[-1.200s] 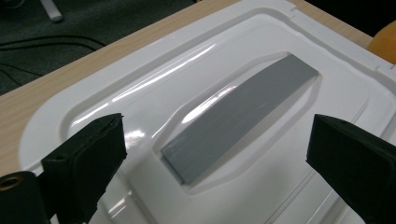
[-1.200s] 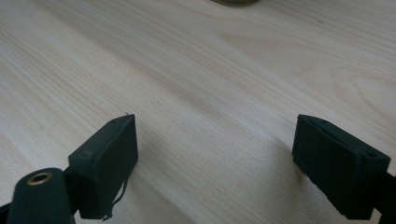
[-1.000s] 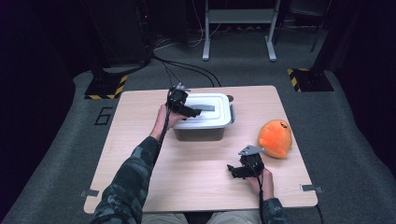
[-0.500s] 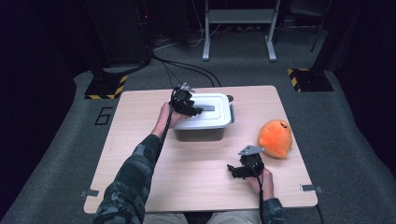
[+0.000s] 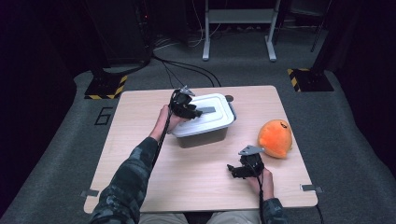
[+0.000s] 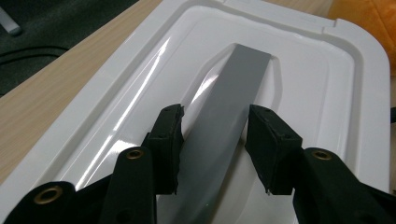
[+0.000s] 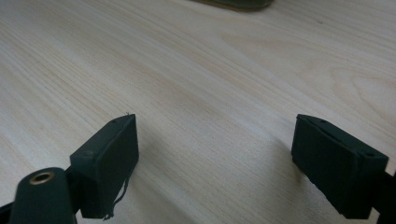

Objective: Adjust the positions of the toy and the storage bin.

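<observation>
A white lid (image 5: 205, 114) with a grey handle (image 6: 229, 116) is seen closed on a grey box (image 5: 201, 138) set near the middle of the counter (image 5: 140, 121), toward its far edge. The left gripper (image 5: 183, 104) is held over the lid's near-left part; its fingers (image 6: 168, 140) have just been closing and are pressed against the two long sides of the grey handle, which is gripped between them in the lid's sunken centre. The lid's raised rim is left uncovered on all sides. The right gripper (image 5: 243, 168) is held low over bare wood near the counter's near-right part, its fingers (image 7: 109, 163) spread wide with nothing between them. An orange plush toy (image 5: 275, 138) is placed just beyond it, close to the counter's right edge and well apart from the box. Open wood is left along the whole left side and the near edge.
</observation>
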